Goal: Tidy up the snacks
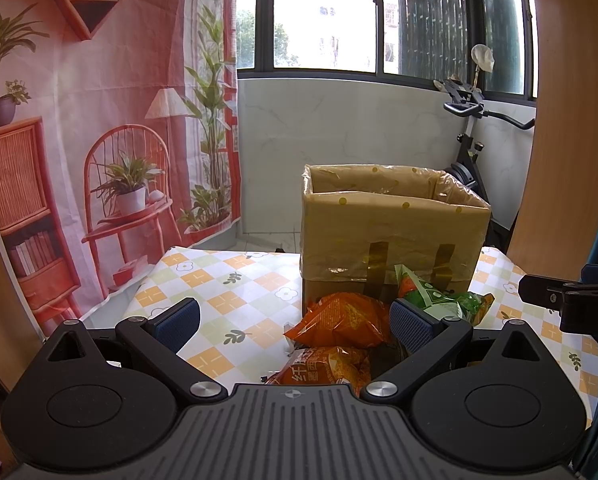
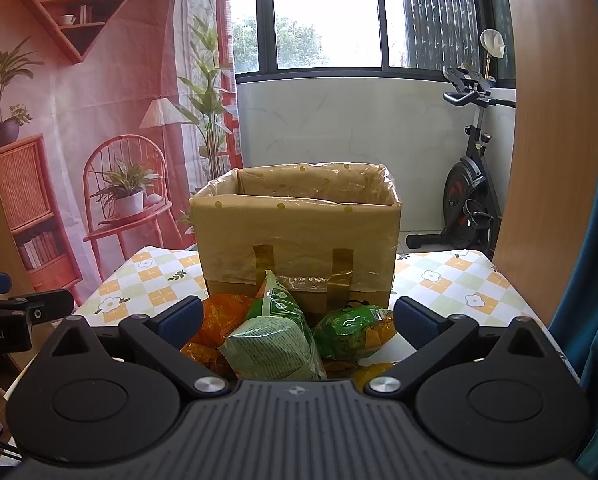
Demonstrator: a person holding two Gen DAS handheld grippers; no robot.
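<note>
A cardboard box [image 1: 391,224] [image 2: 295,236], lined with clear plastic and open at the top, stands on the checked tablecloth. Snack bags lie heaped in front of it: orange bags [image 1: 339,320] [image 2: 219,320] and green bags [image 1: 439,300] [image 2: 275,340]. A second green bag [image 2: 351,332] lies to the right. My left gripper [image 1: 295,320] is open above the heap, with the orange bags between its fingers but untouched. My right gripper [image 2: 299,320] is open too, and the green bags lie between its blue pads without contact.
The table [image 1: 219,280] [image 2: 459,288] carries a floral checked cloth. The right gripper's side [image 1: 567,300] shows at the right edge, the left one's [image 2: 19,312] at the left. An exercise bike [image 2: 471,200] stands behind by the window; a printed backdrop [image 1: 99,140] hangs on the left.
</note>
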